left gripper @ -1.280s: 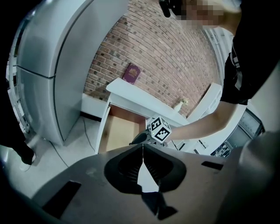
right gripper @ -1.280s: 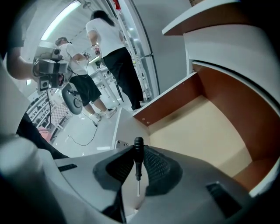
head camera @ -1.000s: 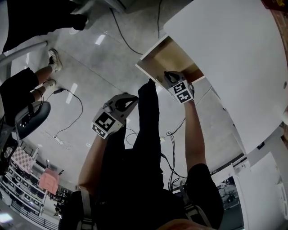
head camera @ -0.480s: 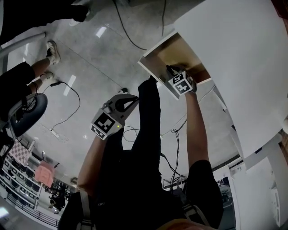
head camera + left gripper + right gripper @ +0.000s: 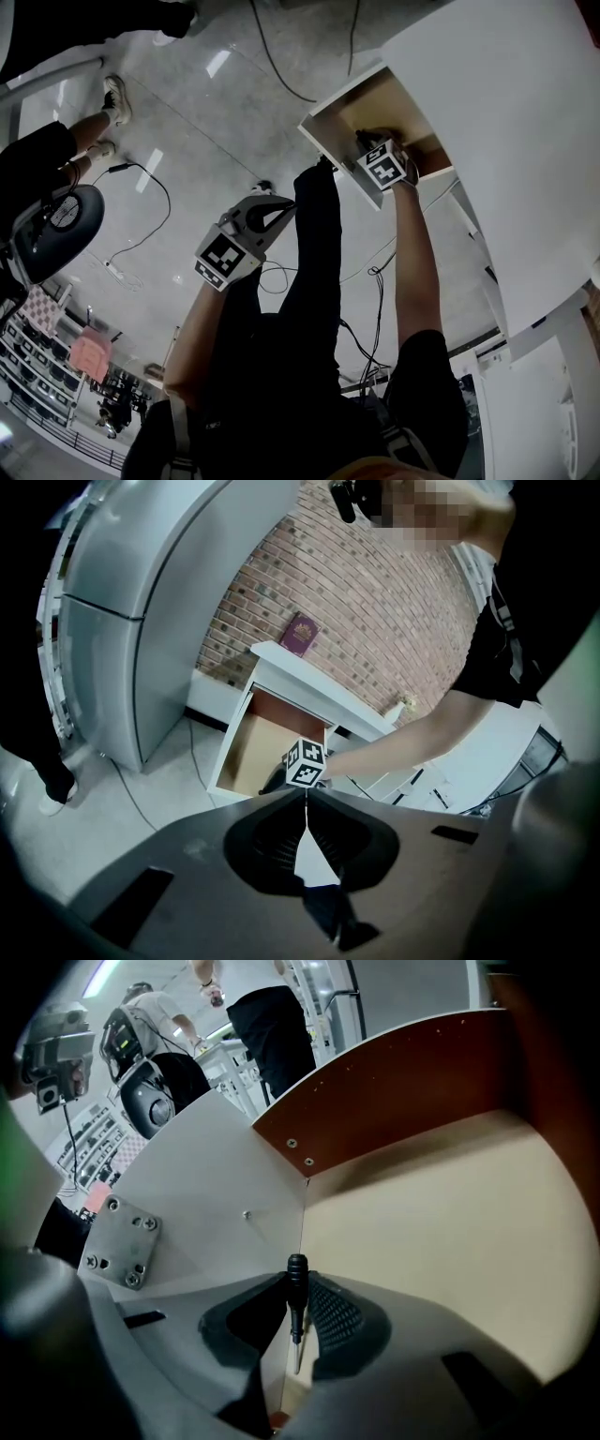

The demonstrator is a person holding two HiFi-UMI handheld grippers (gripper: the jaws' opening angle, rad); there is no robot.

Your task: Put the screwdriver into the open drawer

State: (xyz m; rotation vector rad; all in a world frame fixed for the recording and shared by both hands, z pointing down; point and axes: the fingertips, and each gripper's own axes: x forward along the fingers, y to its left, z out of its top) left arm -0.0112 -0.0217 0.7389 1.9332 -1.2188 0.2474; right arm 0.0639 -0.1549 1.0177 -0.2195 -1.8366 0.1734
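we stretch our right arm point(image 5: 409, 258) out, right gripper point(image 5: 296, 1283) clamped on the screwdriver point(image 5: 296, 1299) inside the drawer point(image 5: 339, 120). left gripper point(image 5: 305, 795) hangs closed, empty.

- White desk point(image 5: 506, 103) fills the head view's upper right; a maroon book point(image 5: 300, 634) rests on it.
- Its open drawer point(image 5: 373, 99) juts out at upper centre.
- Grey floor point(image 5: 211, 127), upper left, carries black cables point(image 5: 170, 208).

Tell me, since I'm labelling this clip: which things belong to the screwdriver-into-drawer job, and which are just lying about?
Job: screwdriver, clamped in the right gripper; open drawer.
Lying about: maroon book; chair; left gripper, shut and empty.
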